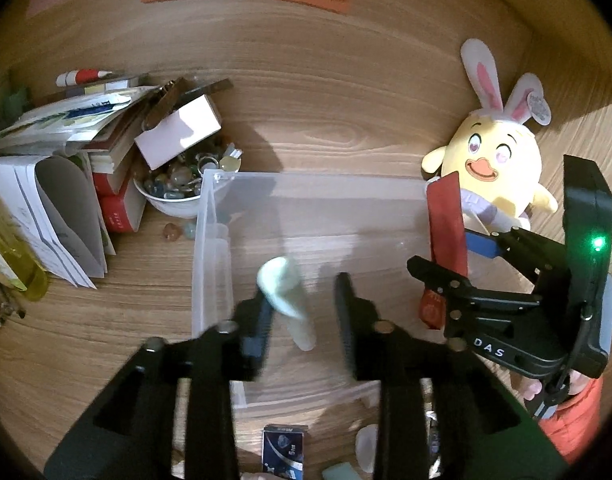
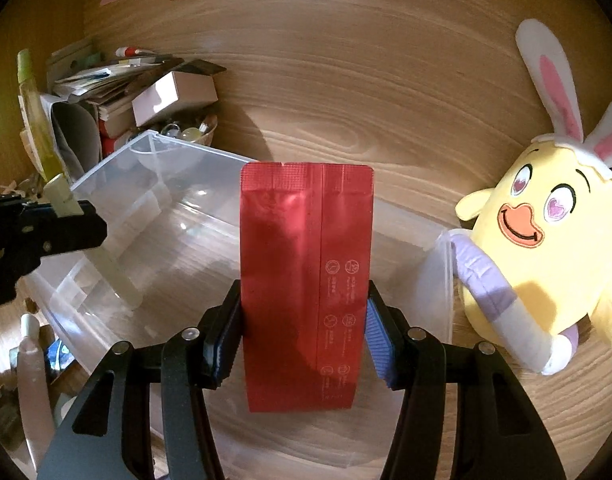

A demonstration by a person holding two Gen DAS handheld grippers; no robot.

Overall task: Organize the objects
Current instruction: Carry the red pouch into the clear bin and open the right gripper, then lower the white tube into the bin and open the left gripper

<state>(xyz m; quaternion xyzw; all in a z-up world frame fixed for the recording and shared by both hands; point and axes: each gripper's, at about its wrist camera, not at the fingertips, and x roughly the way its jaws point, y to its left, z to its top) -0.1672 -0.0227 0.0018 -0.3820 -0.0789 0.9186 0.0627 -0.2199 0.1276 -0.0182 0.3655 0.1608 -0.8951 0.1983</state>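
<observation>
My right tool (image 2: 304,334) clamped the red pouch (image 2: 306,280) upright over the clear bin (image 2: 154,184). Left tool (image 1: 302,316) stood part open, pale green scoop (image 1: 284,292) between its fingers. Pouch print unreadable; "DAS" showed on the right tool.

Warm, dim indoor light; wooden surface (image 1: 326,92) brightest mid-frame, falling to black vignette at rims. Strong fisheye bend, grain lines curved. Hard dark shadows cast on surface behind clear bin (image 2: 178,216); glare spots on bin walls. Left view: left hand-held gripper (image 1: 302,316) and pale green object (image 1: 284,292) smeared by motion blur. Green LED (image 1: 597,244) flares. Red pouch (image 2: 306,280) sharp, shadow across its lower left.
</observation>
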